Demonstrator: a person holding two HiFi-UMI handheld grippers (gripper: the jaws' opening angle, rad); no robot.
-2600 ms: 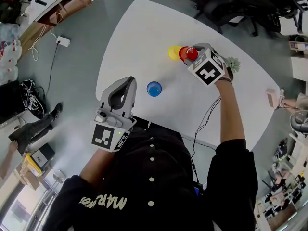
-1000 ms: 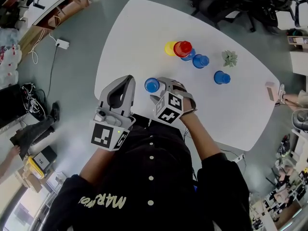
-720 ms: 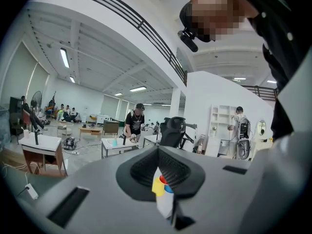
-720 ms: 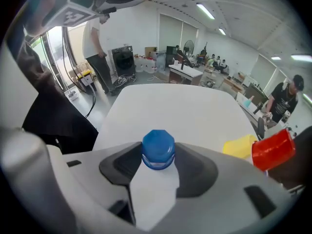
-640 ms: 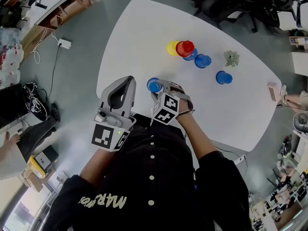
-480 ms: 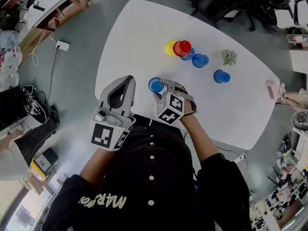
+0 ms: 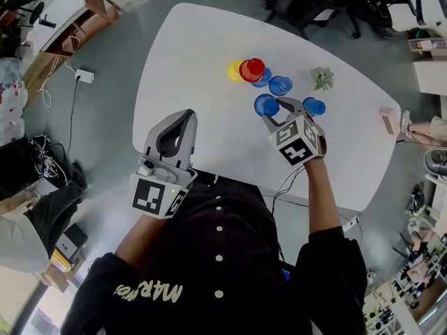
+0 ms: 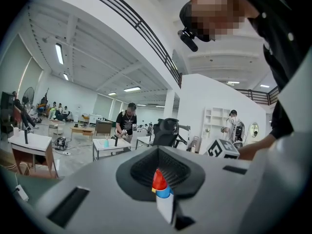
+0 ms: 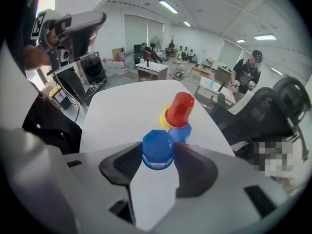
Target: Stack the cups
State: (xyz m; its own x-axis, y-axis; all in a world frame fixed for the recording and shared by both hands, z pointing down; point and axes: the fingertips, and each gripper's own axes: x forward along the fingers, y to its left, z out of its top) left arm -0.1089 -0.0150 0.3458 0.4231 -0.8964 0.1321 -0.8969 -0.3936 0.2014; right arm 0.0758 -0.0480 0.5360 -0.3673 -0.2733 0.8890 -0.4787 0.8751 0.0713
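Observation:
My right gripper (image 7: 274, 112) is shut on a blue cup (image 7: 264, 103), held upside down above the white table (image 7: 195, 47); its jaws have just been closing on it. In the right gripper view that blue cup (image 9: 158, 148) sits between the pads. Just beyond stand a red cup (image 7: 252, 68) stacked on a blue one (image 7: 264, 79), a yellow cup (image 7: 234, 70) and two more blue cups (image 7: 281, 85), (image 7: 314, 106). My left gripper (image 7: 176, 132) hangs shut and empty off the table's near edge.
A small potted plant (image 7: 322, 77) stands behind the cups, and a pink object (image 7: 385, 121) lies at the table's right edge. Office chairs (image 7: 314, 2) crowd the far side. A person (image 7: 28, 222) is on the floor at left.
My right gripper closed on the blue cup near the table's front left, lifted it and carried it right, up to the cluster of cups. The left gripper stayed put.

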